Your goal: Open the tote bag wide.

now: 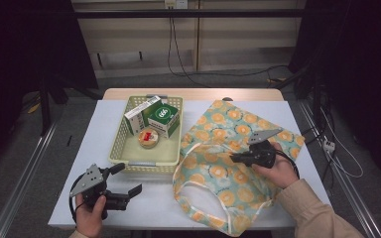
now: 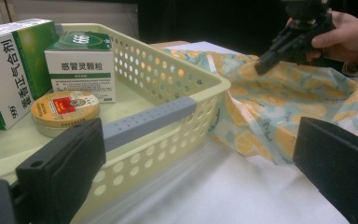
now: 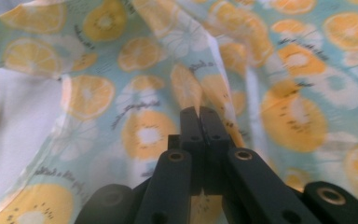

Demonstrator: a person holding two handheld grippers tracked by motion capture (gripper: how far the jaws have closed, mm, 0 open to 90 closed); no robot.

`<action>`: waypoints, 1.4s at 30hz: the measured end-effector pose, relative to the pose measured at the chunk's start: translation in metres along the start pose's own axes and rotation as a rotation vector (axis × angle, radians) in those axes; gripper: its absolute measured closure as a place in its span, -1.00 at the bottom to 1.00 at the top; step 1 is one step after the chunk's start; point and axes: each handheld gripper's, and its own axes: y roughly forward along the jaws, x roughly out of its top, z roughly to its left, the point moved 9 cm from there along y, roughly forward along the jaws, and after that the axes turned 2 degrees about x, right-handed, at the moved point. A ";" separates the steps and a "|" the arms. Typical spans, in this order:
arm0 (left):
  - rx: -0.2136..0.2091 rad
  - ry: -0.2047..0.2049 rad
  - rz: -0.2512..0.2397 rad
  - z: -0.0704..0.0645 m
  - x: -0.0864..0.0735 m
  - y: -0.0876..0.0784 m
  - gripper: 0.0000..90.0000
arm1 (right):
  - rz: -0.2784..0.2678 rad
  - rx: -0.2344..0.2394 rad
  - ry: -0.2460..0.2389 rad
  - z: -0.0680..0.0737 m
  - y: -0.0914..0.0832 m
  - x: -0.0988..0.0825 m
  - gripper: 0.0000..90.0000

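Black jaws of the right gripper [image 3: 199, 114] stand pressed together in its own view, with a ridge of the orange-print bag [image 3: 279, 112] pinched between the tips and rising toward 12 o'clock. On the high view this right gripper [image 1: 234, 158] sits over the middle of the bag [image 1: 213, 173], which lies spread on the white table [image 1: 79, 198] at 3 o'clock of the yellow basket [image 1: 120, 148].

Risk, as judged: the hold is on a thin fold of slippery film only. If the tips have caught a single layer, lifting opens the mouth as wanted; if both layers are caught, the bag rises shut. The fold may also slide out, since little material sits between the pads.

Left gripper [image 1: 129, 182] rests near the table's 7 o'clock corner, jaws wide apart and holding nothing.

Views compared: the left gripper view shows the basket's contents side-on, namely a green-and-white box [image 2: 9, 70], a smaller box [image 2: 81, 63] and a round tin [image 2: 64, 109], and how the bag [image 2: 270, 116] presses against the basket wall [image 2: 168, 121]. The right gripper view alone confirms the pinch itself.
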 end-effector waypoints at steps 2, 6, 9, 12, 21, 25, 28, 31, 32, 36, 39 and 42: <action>-0.001 -0.001 -0.001 0.000 0.000 0.000 -0.95 | -0.009 -0.049 -0.008 -0.011 -0.003 0.003 1.00; 0.002 0.007 0.004 0.002 -0.001 -0.001 -0.95 | -0.011 -0.131 0.034 -0.038 0.000 -0.004 1.00; 0.001 -0.002 0.001 0.001 -0.001 -0.001 -0.95 | 0.021 -0.152 0.052 -0.048 0.011 -0.014 0.99; 0.004 -0.002 0.000 0.002 -0.001 -0.001 -0.95 | 0.044 -0.171 0.061 -0.052 0.020 -0.022 0.86; 0.005 -0.005 0.001 0.002 -0.001 -0.001 -0.95 | 0.043 -0.103 0.093 -0.039 0.033 -0.029 0.04; 0.002 -0.002 0.003 0.001 -0.001 -0.001 -0.95 | 0.066 -0.119 0.034 -0.034 0.034 -0.030 -0.03; 0.002 -0.004 0.004 0.001 -0.001 -0.001 -0.95 | 0.059 -0.123 0.023 -0.035 0.034 -0.031 0.06; 0.000 -0.002 0.002 0.000 -0.001 -0.001 -0.95 | 0.055 -0.124 0.029 -0.041 0.031 -0.031 0.38; 0.000 -0.002 0.002 0.000 -0.001 -0.001 -0.95 | 0.052 -0.126 0.033 -0.044 0.031 -0.031 0.50; 0.001 -0.002 0.001 0.001 0.000 -0.001 -0.95 | 0.049 -0.142 0.037 -0.048 0.030 -0.031 0.75; 0.003 -0.004 -0.001 0.001 0.000 -0.001 -0.95 | 0.062 -0.141 0.033 -0.048 0.031 -0.029 0.97; 0.003 -0.009 -0.006 0.001 0.002 -0.001 -0.95 | 0.085 -0.143 0.042 -0.048 0.030 -0.027 1.00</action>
